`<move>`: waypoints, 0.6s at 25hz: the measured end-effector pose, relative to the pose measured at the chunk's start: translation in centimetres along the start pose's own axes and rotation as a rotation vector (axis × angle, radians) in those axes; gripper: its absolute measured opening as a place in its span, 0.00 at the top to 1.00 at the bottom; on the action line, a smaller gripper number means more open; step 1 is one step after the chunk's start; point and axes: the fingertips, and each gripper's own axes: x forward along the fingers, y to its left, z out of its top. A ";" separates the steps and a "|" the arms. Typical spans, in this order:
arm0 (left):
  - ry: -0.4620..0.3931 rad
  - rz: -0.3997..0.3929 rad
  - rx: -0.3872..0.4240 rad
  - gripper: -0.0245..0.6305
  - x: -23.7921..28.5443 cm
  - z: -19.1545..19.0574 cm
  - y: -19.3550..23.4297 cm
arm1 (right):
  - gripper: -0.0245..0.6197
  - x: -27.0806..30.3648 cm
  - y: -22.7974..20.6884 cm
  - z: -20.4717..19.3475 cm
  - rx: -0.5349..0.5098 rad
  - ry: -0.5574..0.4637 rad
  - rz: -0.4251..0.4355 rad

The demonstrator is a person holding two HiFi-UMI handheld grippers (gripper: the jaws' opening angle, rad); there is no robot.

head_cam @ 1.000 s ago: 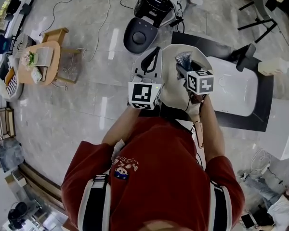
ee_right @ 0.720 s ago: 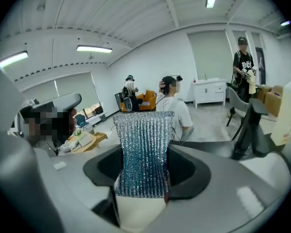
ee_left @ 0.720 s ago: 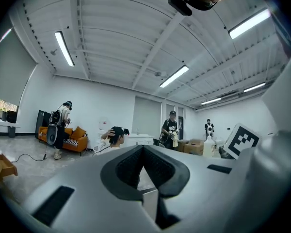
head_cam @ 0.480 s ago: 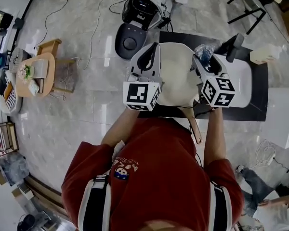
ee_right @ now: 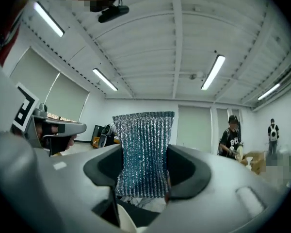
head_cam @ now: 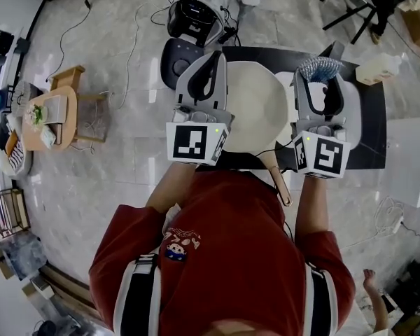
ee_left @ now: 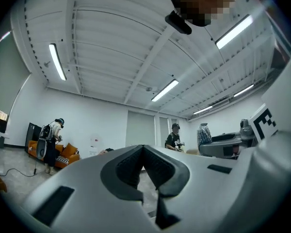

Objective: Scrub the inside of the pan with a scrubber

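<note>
The pan (head_cam: 255, 107) sits in the upper centre of the head view, pale inside facing up, on a dark counter (head_cam: 367, 117); its handle (head_cam: 280, 180) runs down and slightly right toward the person, so the long axis lies roughly top to bottom in the picture; nothing touches the inside. Just right of the rim, the right gripper (head_cam: 322, 82) is clamped on the scrubber (head_cam: 320, 68), a glittery blue-silver mesh pad that sticks out past the tips; the right gripper view shows the scrubber (ee_right: 144, 140) pinched between the jaws of the right gripper (ee_right: 145, 176), with ceiling lights and a far wall behind, so I judge it is aimed outward, not down at the pan. The left gripper (head_cam: 211, 65) stands over the pan's left edge; in its own view the left gripper (ee_left: 143, 152) has its pads pressed together on nothing. The pan lies between the two, left of the scrubber; the right gripper is the one to bring leftward and tip downward into the bowl.
</note>
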 end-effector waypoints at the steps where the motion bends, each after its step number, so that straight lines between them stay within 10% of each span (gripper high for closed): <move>1: -0.004 0.001 0.013 0.95 -0.1 0.4 -0.1 | 0.54 -0.3 -0.1 0.6 -0.020 -0.032 -0.015; 15: 0.001 0.006 0.041 0.95 -0.8 0.9 -0.3 | 0.54 -0.8 -0.1 1.3 0.005 -0.097 -0.032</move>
